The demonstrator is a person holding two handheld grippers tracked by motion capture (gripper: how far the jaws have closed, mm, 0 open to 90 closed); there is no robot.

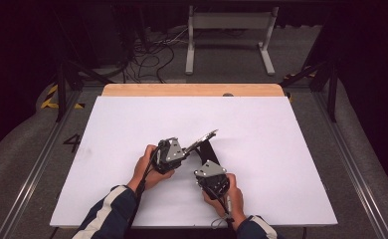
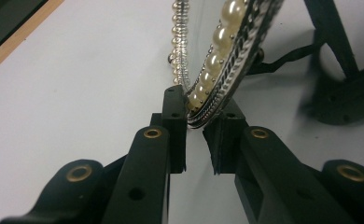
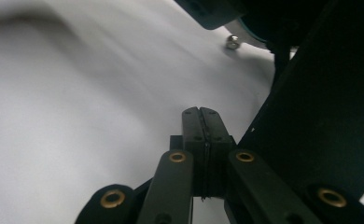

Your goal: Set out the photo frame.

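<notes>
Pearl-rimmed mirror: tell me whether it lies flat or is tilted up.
Tilted up. The pearl-rimmed mirror slants above the white table on its black stand, its rim pinched in the left tool.

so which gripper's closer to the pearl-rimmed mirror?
Left. The left gripper grips the pearl-rimmed mirror by its rim; the right gripper is shut beside its black stand, off the mirror.

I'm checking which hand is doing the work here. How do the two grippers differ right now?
The left gripper is clamped on the pearl-edged mirror frame; the right gripper is shut on nothing. The left gripper sits farther up the white table than the right. Both have black jaws.
</notes>
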